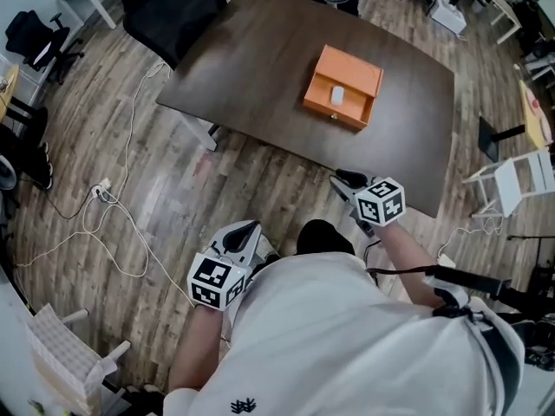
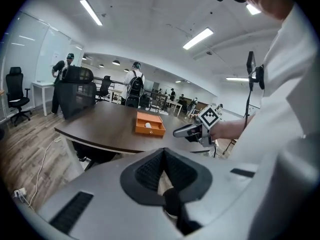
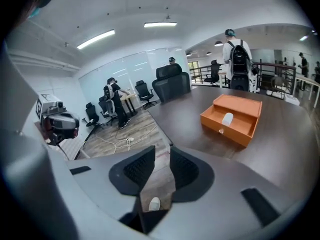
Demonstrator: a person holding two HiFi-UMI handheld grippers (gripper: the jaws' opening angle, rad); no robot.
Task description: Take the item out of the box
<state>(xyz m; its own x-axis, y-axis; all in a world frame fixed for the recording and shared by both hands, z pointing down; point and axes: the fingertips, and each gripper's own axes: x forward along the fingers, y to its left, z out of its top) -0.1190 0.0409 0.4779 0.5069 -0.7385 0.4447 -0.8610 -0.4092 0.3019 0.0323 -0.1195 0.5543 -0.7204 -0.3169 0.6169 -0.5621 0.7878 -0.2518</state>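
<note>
An orange box point(image 1: 349, 66) stands on the dark brown table point(image 1: 260, 68) with its drawer pulled out toward me. A small white item point(image 1: 337, 95) lies in the drawer. Both grippers hang off the table, on my side of its near edge. My right gripper point(image 1: 345, 181) is open with nothing between its pads, just short of the table edge. My left gripper point(image 1: 246, 232) is lower left over the wooden floor, its tips together and empty. The right gripper view shows box point(image 3: 239, 106) and item point(image 3: 227, 118) ahead to the right. The left gripper view shows the box point(image 2: 150, 129) far ahead.
A black office chair point(image 1: 169, 7) stands at the table's far left corner. White cables point(image 1: 121, 206) trail over the wooden floor at left. A white chair point(image 1: 520, 180) is at right and a white crate point(image 1: 61, 354) at bottom left. People stand far behind the table.
</note>
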